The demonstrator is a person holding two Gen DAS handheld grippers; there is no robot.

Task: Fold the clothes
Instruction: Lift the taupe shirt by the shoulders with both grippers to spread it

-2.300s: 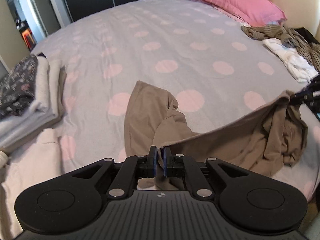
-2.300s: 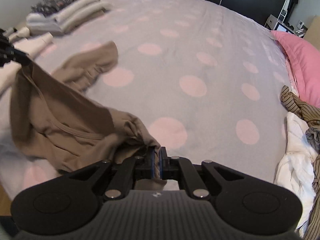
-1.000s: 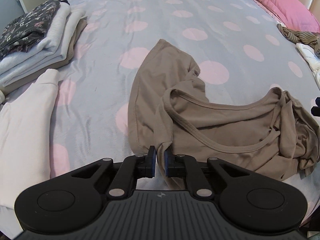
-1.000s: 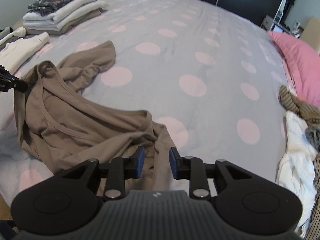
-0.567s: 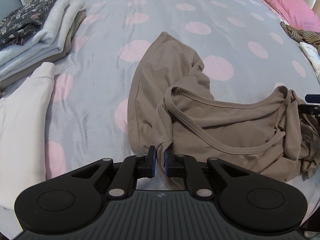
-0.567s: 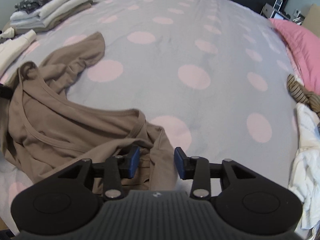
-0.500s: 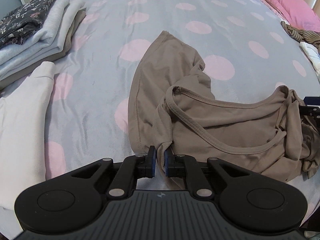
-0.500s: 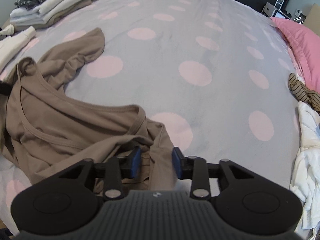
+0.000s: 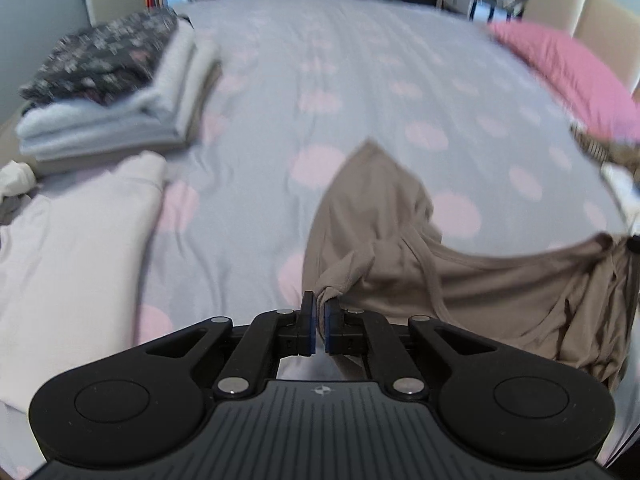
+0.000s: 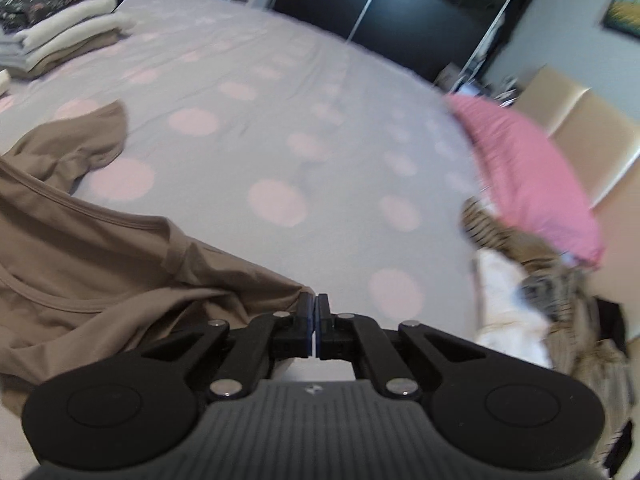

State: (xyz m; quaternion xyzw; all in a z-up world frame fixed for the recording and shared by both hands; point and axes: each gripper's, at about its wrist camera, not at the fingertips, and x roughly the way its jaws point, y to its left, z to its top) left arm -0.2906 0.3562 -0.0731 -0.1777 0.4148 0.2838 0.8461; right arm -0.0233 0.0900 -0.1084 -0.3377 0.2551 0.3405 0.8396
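Brown top (image 9: 460, 280) pinched in left tool (image 9: 319, 312) and right tool (image 10: 315, 308), folded stack (image 9: 112, 92) left, pink pillow (image 10: 524, 168) right.

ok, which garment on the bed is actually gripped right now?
The brown top: both the left gripper and right gripper are shut on its fabric. The pale pink garment and folded stack lie untouched.

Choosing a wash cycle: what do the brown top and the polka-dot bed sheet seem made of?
Brown top: probably thin stretchy jersey knit, matte; it drapes limply with soft folds and a stitched neckline band. Polka-dot bed sheet: likely smooth woven cotton or blend, faint sheen, fine creases.
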